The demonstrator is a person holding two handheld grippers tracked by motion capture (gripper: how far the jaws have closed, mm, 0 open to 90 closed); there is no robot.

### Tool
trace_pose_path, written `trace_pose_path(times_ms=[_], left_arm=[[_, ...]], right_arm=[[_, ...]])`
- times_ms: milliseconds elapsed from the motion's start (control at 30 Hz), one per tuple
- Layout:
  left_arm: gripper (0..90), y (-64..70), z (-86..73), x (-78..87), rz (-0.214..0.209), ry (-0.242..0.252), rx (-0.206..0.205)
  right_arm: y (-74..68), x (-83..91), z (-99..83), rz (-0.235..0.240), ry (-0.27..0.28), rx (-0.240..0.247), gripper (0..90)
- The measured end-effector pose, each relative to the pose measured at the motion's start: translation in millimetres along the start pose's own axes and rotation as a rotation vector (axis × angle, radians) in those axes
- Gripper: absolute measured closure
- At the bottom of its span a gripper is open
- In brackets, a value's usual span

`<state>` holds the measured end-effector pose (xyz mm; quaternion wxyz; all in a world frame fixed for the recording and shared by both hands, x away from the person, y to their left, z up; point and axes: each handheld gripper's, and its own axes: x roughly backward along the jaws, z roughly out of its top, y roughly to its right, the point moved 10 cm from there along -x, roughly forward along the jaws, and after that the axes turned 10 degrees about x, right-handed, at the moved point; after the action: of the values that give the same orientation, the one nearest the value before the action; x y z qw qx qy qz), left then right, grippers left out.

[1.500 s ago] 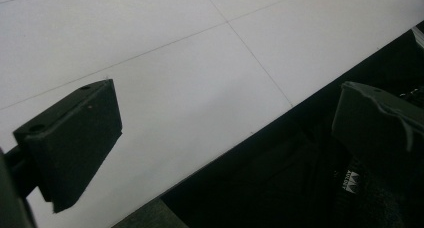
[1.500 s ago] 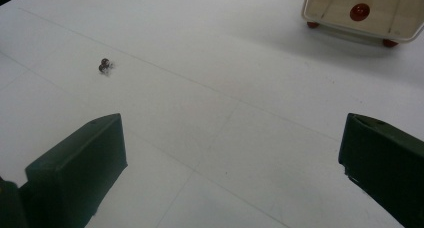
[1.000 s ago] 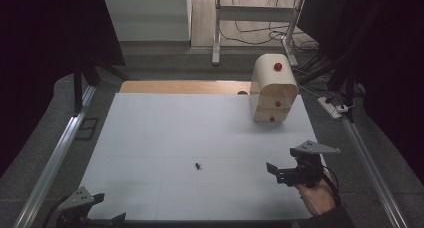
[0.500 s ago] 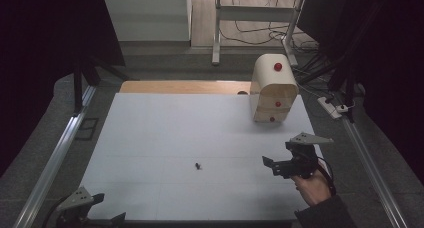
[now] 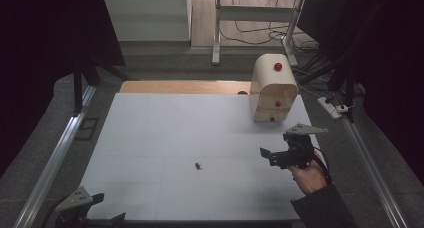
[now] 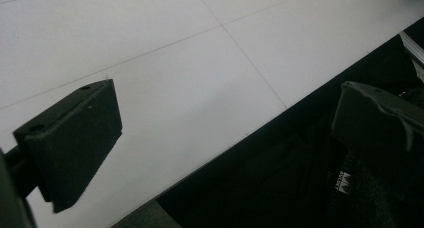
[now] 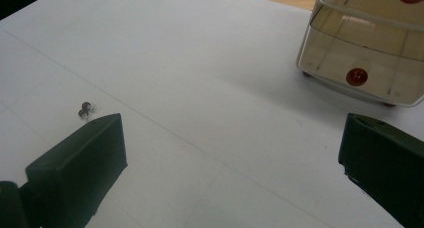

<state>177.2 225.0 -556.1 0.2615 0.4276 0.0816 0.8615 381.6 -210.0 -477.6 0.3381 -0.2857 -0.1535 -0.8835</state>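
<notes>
Hovering near counter's right edge: right gripper (image 5: 272, 157), jaws wide, empty. Small dark beads (image 5: 198, 165) on white counter (image 5: 165, 123), centre-front. Drawer unit (image 5: 272, 90), far right corner. Left gripper (image 5: 82, 210), front left corner, jaws wide.

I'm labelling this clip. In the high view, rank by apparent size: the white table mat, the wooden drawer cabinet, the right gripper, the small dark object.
1. White table mat
2. Wooden drawer cabinet
3. Right gripper, nearer the camera, yet looks somewhat smaller
4. Small dark object

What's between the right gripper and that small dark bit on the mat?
Nothing visible. The right gripper hangs open over the white mat, and the small dark object lies alone to its left with bare mat between them. The wooden drawer cabinet stands farther back, off that line.
</notes>
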Motion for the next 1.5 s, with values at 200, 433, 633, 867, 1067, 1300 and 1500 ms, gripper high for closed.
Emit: trace_pose_path(times_ms=[200, 433, 633, 867, 1067, 1300, 1500], left_arm=[[0.0, -0.1, -0.1, -0.1, -0.002, -0.002, 0.001], [0.0, -0.1, -0.2, -0.3, -0.003, -0.004, 0.002], [0.0, 0.0, -0.4, -0.8, -0.005, -0.007, 0.004], [0.0, 0.0, -0.5, -1.1, -0.006, -0.01, 0.005], [0.0, -0.4, -0.7, -1.1, -0.008, -0.012, 0.007], [0.0, -0.6, -0.8, -1.2, -0.008, -0.013, 0.008], [0.0, -0.9, -0.8, -1.4, -0.007, -0.014, 0.011]], right_arm=[[6.0, -6.8, 4.9, -0.003, -0.011, -0.001, 0.0], [16.3, -15.6, 12.5, -0.04, -0.013, -0.014, 0.0], [23.3, -23.2, 14.6, -0.061, -0.027, -0.021, 0.0], [38.3, -29.4, 18.4, -0.092, -0.042, -0.033, 0.0], [54.9, -35.2, 21.9, -0.136, -0.059, -0.043, 0.0], [67.7, -44.1, 20.8, -0.157, -0.071, -0.055, 0.0], [80.9, -48.9, 21.6, -0.177, -0.064, -0.08, 0.0]])
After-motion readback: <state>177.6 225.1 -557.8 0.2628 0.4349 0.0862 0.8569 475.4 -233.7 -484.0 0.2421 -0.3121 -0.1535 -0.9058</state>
